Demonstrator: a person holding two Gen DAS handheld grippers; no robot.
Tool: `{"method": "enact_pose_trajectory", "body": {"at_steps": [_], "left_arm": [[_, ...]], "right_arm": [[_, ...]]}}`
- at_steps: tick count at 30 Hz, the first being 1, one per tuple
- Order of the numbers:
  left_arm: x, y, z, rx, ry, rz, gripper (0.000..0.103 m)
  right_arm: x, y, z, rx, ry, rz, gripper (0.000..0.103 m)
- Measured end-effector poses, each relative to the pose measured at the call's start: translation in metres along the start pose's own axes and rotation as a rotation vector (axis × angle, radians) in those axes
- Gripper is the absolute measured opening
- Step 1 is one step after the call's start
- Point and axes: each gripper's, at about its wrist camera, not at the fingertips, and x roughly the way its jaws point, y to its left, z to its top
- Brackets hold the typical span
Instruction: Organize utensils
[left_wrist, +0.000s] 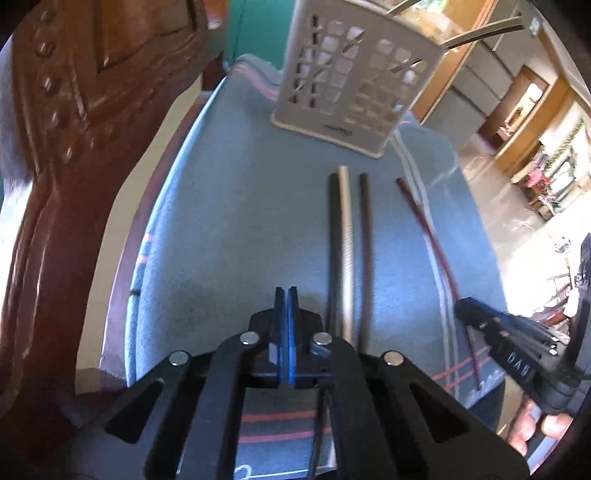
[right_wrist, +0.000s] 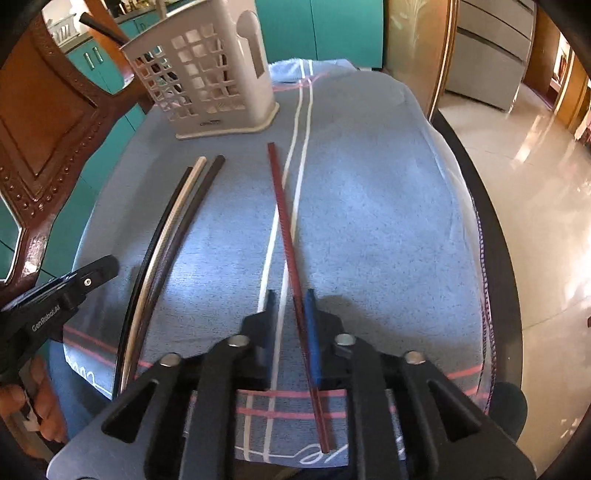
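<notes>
A beige slotted utensil holder (left_wrist: 354, 77) (right_wrist: 207, 81) stands at the far end of a blue cloth, with sticks in it. Three chopsticks, black, beige (left_wrist: 345, 240) (right_wrist: 173, 225) and dark brown (left_wrist: 365, 251) (right_wrist: 192, 210), lie side by side on the cloth. A red chopstick (left_wrist: 424, 229) (right_wrist: 286, 236) lies apart to their right. My left gripper (left_wrist: 286, 299) is shut and empty, left of the three sticks. My right gripper (right_wrist: 291, 299) is open, its jaws on either side of the red chopstick, which lies against the right finger (right_wrist: 312, 325).
The blue striped cloth (right_wrist: 388, 229) covers a dark round table (right_wrist: 495, 236). A carved wooden chair back (left_wrist: 66, 155) (right_wrist: 40, 122) stands at the left. Teal cabinets and glossy floor (right_wrist: 535, 177) lie beyond. The other gripper shows in each view (left_wrist: 509, 343) (right_wrist: 55, 299).
</notes>
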Motion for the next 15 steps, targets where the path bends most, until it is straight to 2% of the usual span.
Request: {"method": "enact_pose_trajectory", "body": {"at_steps": [4, 7, 11, 15], "left_arm": [[0.006, -0.011, 0.006, 0.037, 0.014, -0.038, 0.006], [0.014, -0.024, 0.005, 0.081, 0.024, -0.012, 0.008], [0.020, -0.024, 0.007, 0.080, 0.039, -0.017, 0.020], [0.024, -0.028, 0.010, 0.103, 0.042, 0.005, 0.020]], "right_arm": [[0.003, 0.001, 0.000, -0.010, 0.007, -0.010, 0.028], [0.005, 0.001, 0.000, -0.011, 0.008, -0.008, 0.028], [0.006, 0.003, 0.000, -0.025, -0.002, -0.012, 0.031], [0.008, 0.008, 0.004, -0.058, -0.009, -0.043, 0.035]]}}
